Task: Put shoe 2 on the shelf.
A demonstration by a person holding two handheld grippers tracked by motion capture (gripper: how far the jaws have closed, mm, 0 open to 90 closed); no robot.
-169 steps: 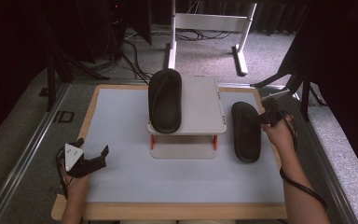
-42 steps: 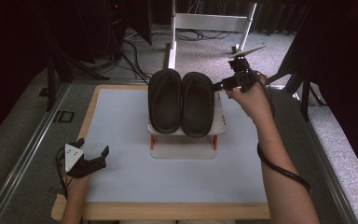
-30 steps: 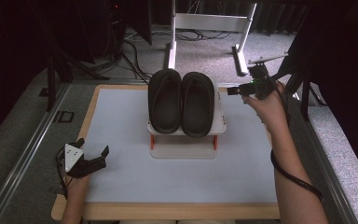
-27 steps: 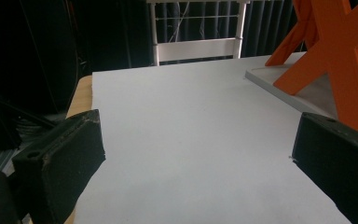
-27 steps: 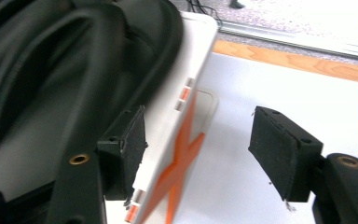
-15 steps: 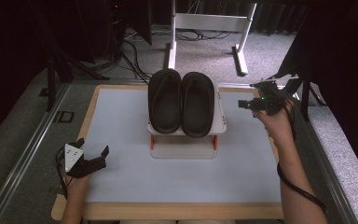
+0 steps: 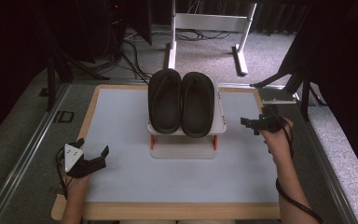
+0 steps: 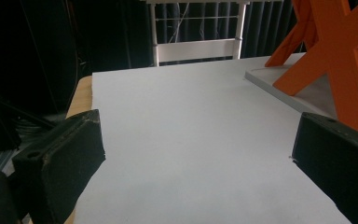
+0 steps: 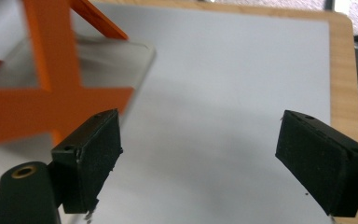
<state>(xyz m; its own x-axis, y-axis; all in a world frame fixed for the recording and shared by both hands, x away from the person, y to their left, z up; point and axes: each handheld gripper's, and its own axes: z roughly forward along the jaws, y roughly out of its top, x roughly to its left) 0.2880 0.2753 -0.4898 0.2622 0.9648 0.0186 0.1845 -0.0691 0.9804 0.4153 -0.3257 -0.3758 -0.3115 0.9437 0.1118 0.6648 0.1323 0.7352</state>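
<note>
Two black slippers, one on the left [image 7: 164, 100] and one on the right [image 7: 197, 102], lie side by side on a white rack [image 7: 220, 125] with orange legs [image 9: 42, 70] in the middle of the table. My right gripper [image 7: 250, 125] hovers low to the right of the rack, apart from it. Its jaws have just been opening and stand wide in the right gripper view [image 9: 200, 130], with nothing between them. At the near left my left gripper [image 7: 92, 146] rests open and empty on the white tabletop. In its own view [image 8: 198, 135] the rack's orange leg [image 8: 335, 60] stands off to the right.
The white tabletop [image 7: 121, 116] has a wooden rim [image 7: 177, 211]. Behind the table stands a white metal frame [image 7: 205, 21], and cables lie on the grey carpet. A dark stand [image 7: 303, 79] is at the far right.
The second slipper went from the table onto the rack. Since then my right hand has left it, moving down and nearer along the rack's right side, its jaws wider. The left gripper has not moved.
</note>
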